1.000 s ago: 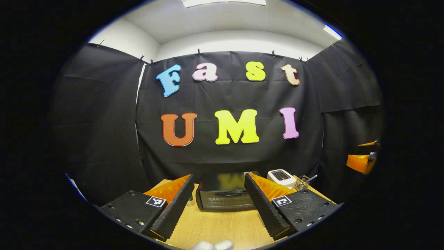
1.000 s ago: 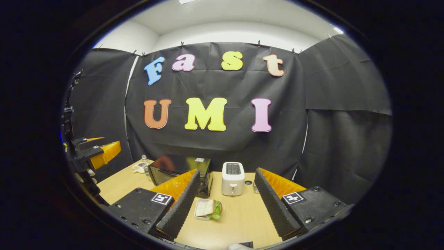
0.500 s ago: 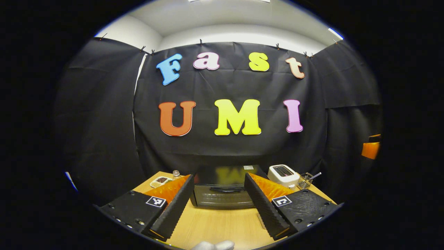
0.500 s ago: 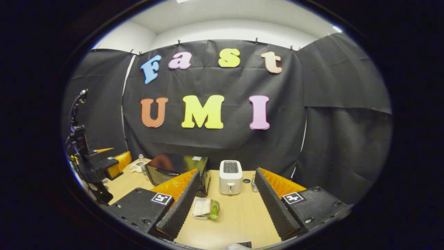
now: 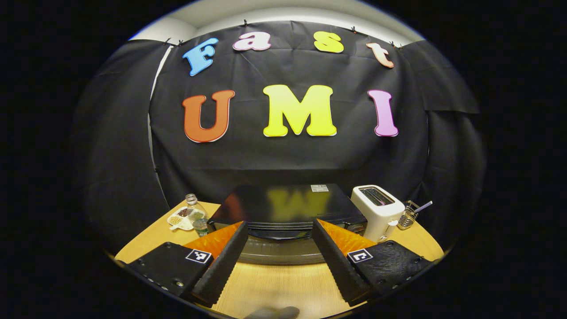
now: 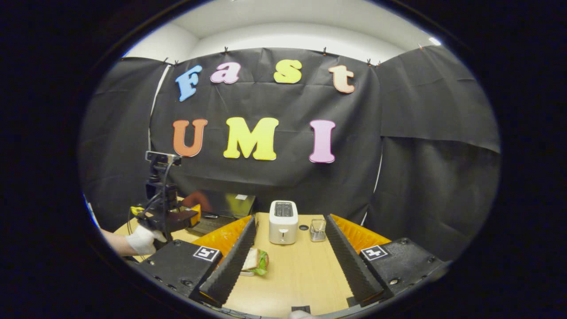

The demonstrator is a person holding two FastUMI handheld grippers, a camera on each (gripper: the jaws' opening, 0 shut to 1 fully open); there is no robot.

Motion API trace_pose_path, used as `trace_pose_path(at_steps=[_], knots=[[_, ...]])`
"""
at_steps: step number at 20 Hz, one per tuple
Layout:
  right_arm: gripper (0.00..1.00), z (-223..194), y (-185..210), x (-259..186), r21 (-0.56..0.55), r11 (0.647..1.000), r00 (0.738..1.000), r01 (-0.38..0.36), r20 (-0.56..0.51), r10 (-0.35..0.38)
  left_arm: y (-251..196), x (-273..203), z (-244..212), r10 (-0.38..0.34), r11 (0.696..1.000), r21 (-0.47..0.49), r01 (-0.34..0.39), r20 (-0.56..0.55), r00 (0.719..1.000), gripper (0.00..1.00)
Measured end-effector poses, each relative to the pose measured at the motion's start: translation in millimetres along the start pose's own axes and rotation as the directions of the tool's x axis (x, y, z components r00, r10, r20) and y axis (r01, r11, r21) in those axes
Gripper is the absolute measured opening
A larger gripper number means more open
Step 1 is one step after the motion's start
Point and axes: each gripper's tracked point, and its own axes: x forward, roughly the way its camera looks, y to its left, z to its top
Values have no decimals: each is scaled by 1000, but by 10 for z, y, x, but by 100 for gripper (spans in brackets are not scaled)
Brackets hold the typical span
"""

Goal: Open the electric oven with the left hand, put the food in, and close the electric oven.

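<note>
The black electric oven (image 5: 283, 206) stands at the back of the wooden table (image 5: 283, 283), its door shut. My left gripper (image 5: 279, 227) is open, fingers spread either side of the door handle (image 5: 279, 233), close in front of it. In the right gripper view the left gripper (image 6: 188, 216) hangs at the oven (image 6: 223, 204) front, held by a gloved hand (image 6: 141, 239). A sandwich with lettuce on a white tray (image 6: 257, 262) lies beside my open right gripper (image 6: 291, 219), partly behind its left finger.
A white toaster (image 5: 376, 209) stands right of the oven, with a wire utensil holder (image 5: 408, 216) beyond it. Left of the oven are a small jar (image 5: 191, 200), a dish of condiments (image 5: 181, 218) and a bottle (image 5: 202, 227). A small black disc (image 6: 303, 227) lies near the toaster (image 6: 282, 221).
My left gripper has moved forward and tipped down toward the oven, which now looms larger between its fingers. The right gripper has drifted slightly, so the sandwich sits closer to its left finger.
</note>
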Motion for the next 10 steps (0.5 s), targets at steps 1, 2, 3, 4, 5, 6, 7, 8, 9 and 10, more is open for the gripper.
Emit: trace_pose_path(at_steps=[1, 2, 3, 4, 5, 6, 7, 8, 9, 10], knots=[[91, -27, -25, -4, 8, 1000, 1000, 8, -10, -8, -24, 123, -34, -5, 1000, 2, 5, -9, 1000, 96], [100, -69, -55, -8, 18, 1000, 1000, 16, -19, -16, -45, 247, -87, -11, 1000, 13, 11, -14, 1000, 96], [91, -93, -91, -8, 26, 999, 999, 27, -28, -26, -45, 360, -168, -6, 1000, 22, 6, -37, 999, 95], [100, -131, -130, 5, 33, 999, 999, 39, -39, -38, -54, 475, -233, -10, 1000, 23, 11, -56, 998, 96], [100, -158, -159, 3, 40, 998, 998, 48, -48, -46, -56, 567, -314, -2, 1000, 19, 3, -80, 997, 96], [100, -184, -189, -8, 47, 997, 997, 57, -54, -54, -11, 608, -397, 21, 1000, 20, -19, -104, 994, 96], [100, -212, -207, -21, 48, 997, 997, 60, -61, -57, 0, 647, -377, 26, 999, 25, -24, -97, 995, 98], [100, -249, -221, -29, 36, 997, 996, 65, -66, -63, -40, 684, -339, 28, 999, 24, -26, -74, 997, 98], [100, -262, -255, -30, 18, 997, 995, 78, -70, -77, -44, 669, -358, 30, 999, 45, -27, -77, 997, 94], [100, -278, -292, -39, 6, 996, 994, 86, -71, -85, -47, 625, -402, 39, 998, 57, -34, -80, 996, 81]])
